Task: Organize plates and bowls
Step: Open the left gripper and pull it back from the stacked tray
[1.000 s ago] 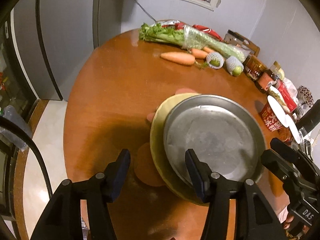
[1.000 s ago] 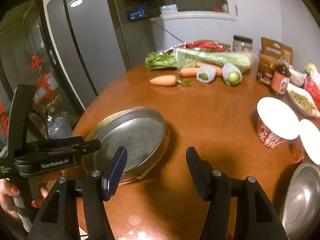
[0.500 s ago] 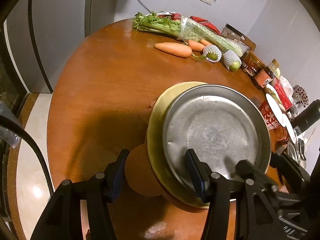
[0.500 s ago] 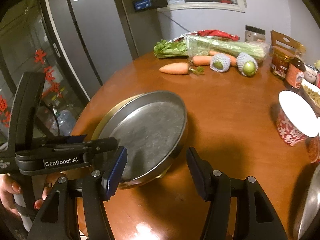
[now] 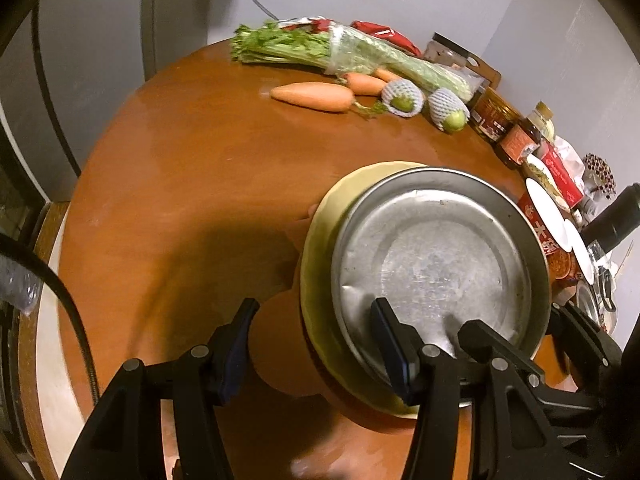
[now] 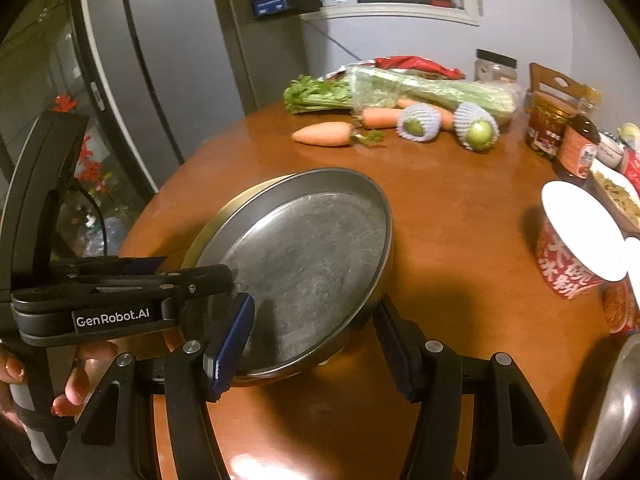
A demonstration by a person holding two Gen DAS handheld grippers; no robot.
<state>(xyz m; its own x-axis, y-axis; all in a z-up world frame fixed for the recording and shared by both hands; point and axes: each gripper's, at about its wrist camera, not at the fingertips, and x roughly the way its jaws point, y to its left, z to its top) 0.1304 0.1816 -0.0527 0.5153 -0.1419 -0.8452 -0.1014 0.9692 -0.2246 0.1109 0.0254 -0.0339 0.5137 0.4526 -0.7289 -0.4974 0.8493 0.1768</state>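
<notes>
- On the round wooden table (image 5: 192, 184): a steel plate (image 5: 436, 264) nested in a yellow plate (image 5: 320, 240), stack resting near the table's front edge.
- Left gripper (image 5: 316, 340): fingers partly spread, straddling the near-left rim of the stack, 1 finger (image 5: 390, 340) over the steel plate, the other outside; no firm pinch visible, nothing lifted.
- Right gripper (image 6: 312, 336): fingers spread wider, bracketing the near rim of the steel plate from the other side, 1 finger (image 6: 230, 332) over the metal, the other beside the rim; not clamped.
- Likely step: seizing the stack's rim for moving.
- Advice: slide 1 finger under the lip before closing, since thin metal on glazed ware probably slips.
- Close both sides together, lift level, or the steel plate may skate off.
- Keep clear of the red paper cup (image 6: 576, 248) on the right, and the carrots (image 5: 316, 96) farther back.
</notes>
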